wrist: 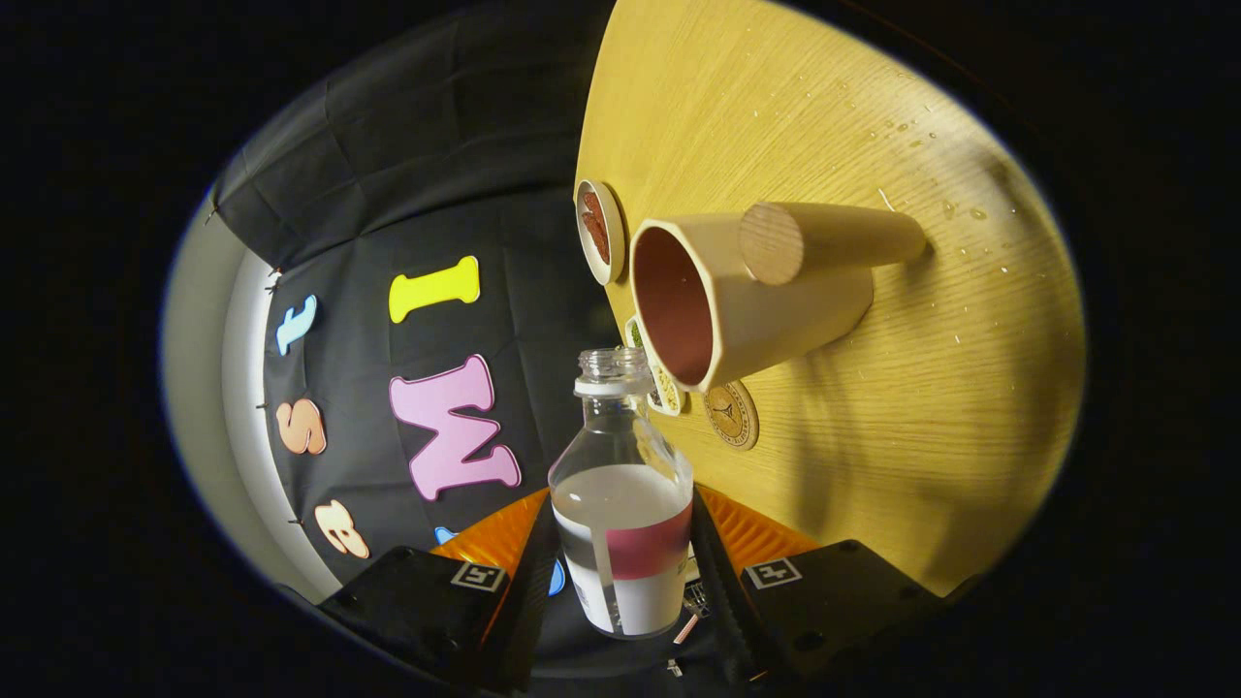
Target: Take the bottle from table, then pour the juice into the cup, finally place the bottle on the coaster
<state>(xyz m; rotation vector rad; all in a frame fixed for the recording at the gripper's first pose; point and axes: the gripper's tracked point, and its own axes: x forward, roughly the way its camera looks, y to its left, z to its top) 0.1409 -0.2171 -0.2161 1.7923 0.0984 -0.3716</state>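
Note:
A clear bottle (620, 504) with no cap, a red and white label and pale liquid in its lower part sits between my fingers. My gripper (620, 557) is shut on its body, one finger (535, 582) on each side. The view is rolled, so the wooden table (873, 407) stands on edge and the bottle lies tipped relative to it. The bottle's mouth is just short of the rim of a cream cup (747, 301) with a reddish inside and a round wooden handle (824, 240). A round brown coaster (732, 415) lies by the cup's base, just beyond the bottle's neck.
Two more coasters lie near the table's edge: one with a red pattern (601, 231) beyond the cup, one with a green pattern (663, 393) partly under it. Small droplets (902, 131) dot the far tabletop. The booth's black cloth wall (407, 194) lies past the table's edge.

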